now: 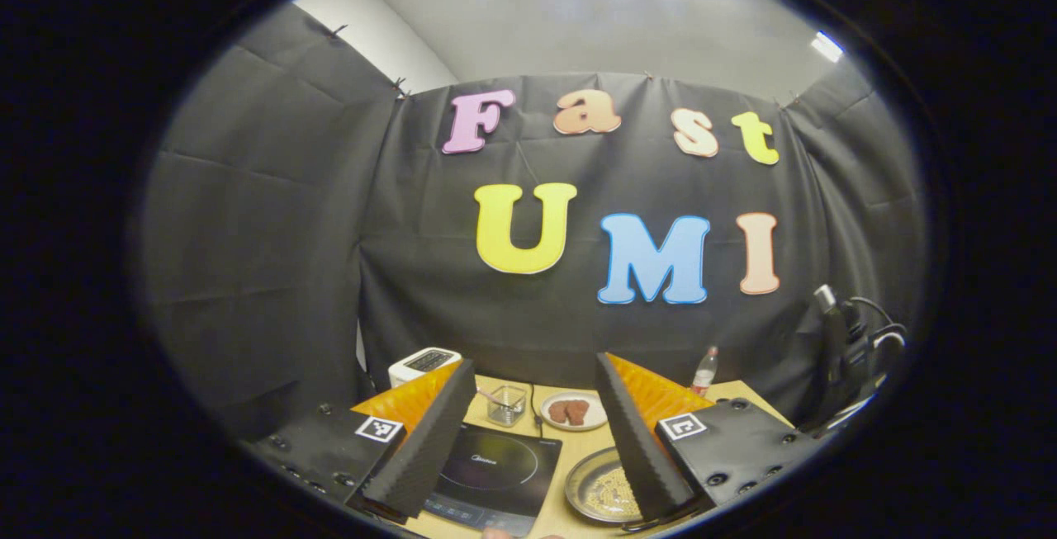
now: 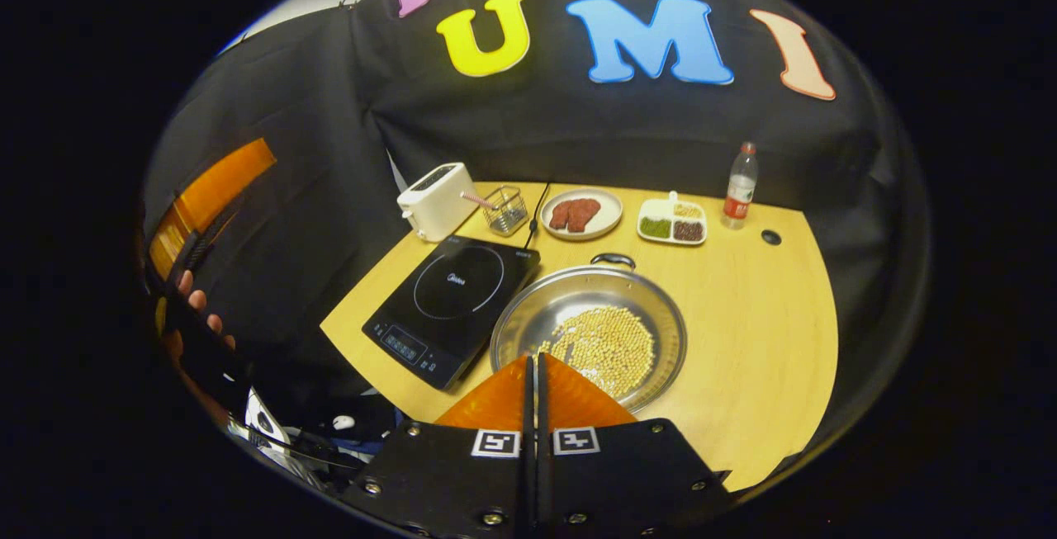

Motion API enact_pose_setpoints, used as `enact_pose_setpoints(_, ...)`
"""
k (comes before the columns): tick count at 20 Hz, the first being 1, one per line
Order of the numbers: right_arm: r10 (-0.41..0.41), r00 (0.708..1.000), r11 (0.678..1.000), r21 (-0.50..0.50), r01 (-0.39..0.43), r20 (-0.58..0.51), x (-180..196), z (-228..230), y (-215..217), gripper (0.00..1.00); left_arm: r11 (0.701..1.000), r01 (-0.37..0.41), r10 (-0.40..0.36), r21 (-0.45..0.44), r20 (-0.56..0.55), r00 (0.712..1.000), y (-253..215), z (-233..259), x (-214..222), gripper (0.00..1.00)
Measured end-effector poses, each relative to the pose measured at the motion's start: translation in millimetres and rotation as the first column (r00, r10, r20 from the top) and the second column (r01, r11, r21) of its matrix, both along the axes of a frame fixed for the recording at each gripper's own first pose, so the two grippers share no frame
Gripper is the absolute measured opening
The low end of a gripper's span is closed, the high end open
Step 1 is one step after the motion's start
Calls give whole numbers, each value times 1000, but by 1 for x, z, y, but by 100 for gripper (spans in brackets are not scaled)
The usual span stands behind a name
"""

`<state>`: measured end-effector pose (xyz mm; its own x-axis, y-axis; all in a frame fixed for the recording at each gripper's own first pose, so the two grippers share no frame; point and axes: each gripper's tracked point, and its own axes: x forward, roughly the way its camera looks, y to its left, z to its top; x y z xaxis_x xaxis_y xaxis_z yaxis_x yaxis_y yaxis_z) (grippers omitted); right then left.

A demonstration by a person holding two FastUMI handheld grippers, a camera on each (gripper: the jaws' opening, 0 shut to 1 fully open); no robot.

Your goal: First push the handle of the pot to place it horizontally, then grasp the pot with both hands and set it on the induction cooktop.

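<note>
Pot (image 1: 601,485) lies low between my left claw's (image 1: 533,427) wide-open, empty fingers, right of the cooktop (image 1: 495,469) on the bench (image 1: 578,444). From the right claw (image 2: 533,374), closed on nothing, the pot (image 2: 588,334) sits just ahead, handle (image 2: 612,259) at its far rim; I judge this claw nearer.

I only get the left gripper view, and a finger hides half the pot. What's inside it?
Observer: The pot holds a heap of pale yellow beans.
Operator: Where's its handle?
Observer: A small dark loop handle sits on the far rim, toward the plate of meat.
Operator: Is the other gripper open?
Observer: No, the right gripper has its jaws closed together, empty, by the pot's near rim.
</note>
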<state>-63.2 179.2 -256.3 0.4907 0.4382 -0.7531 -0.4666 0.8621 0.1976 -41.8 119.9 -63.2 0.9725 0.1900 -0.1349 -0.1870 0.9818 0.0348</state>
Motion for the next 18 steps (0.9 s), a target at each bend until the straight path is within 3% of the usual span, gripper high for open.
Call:
enact_pose_setpoints(4,42,978,999,-4,-44,-203,-27,-45,27,1,1000,-21,21,-11,-30,999,10,-15,-9,95)
enact_pose_setpoints(7,74,956,995,-49,-91,-283,-40,-79,36,1,999,-32,31,-16,-52,998,18,-24,-12,99)
enact_pose_setpoints(11,64,931,993,-74,-96,-359,-53,-117,53,1,998,-53,52,-17,-73,996,31,-31,-16,95)
enact_pose_setpoints(18,-1,918,987,-146,-62,-397,-56,-165,47,1,997,-73,71,-8,-98,993,45,-37,-24,95)
